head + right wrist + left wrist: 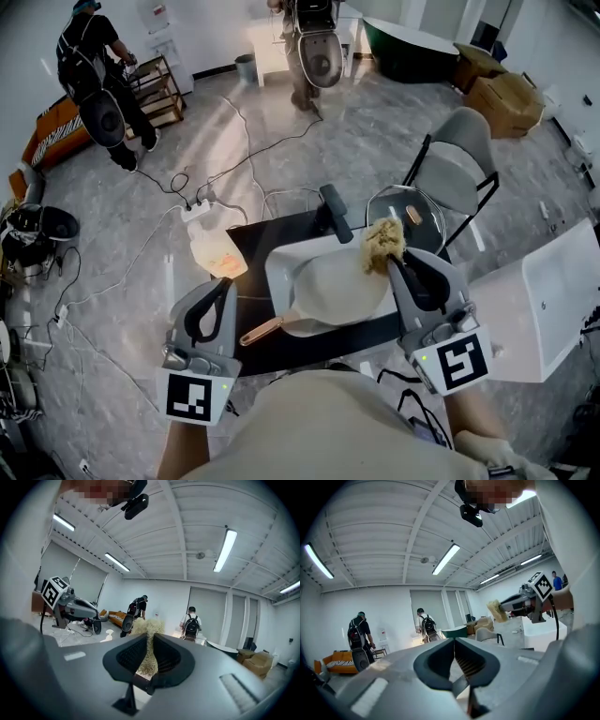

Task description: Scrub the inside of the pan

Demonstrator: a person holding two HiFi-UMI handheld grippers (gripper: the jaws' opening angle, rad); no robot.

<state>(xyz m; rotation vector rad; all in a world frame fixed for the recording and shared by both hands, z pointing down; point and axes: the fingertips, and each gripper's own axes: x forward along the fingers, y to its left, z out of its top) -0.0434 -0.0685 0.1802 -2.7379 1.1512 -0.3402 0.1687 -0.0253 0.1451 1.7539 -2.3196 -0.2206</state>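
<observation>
Scrubbing has not yet begun in earnest, by the look of it. The right gripper [394,265] has its jaws clamped on a straw-coloured fibrous scrubber [383,246]. The scrubber sits over the far right rim of the pan [330,291]; whether it touches the metal I cannot tell. The pan lies in a white basin [279,267] on the dark table [267,230], its wooden handle [261,330] pointing near and left. The left gripper [219,289] hovers just left of that handle, jaws together on nothing.

The pan looks loose, so a first stroke would likely skate it about the basin. The left gripper would do well to open, take the handle and press it down. The scrubber should then come flat onto the pale inside and work in overlapping circles from the middle out to the wall, with steady pressure but not so much that the fibres pull out of the jaws
</observation>
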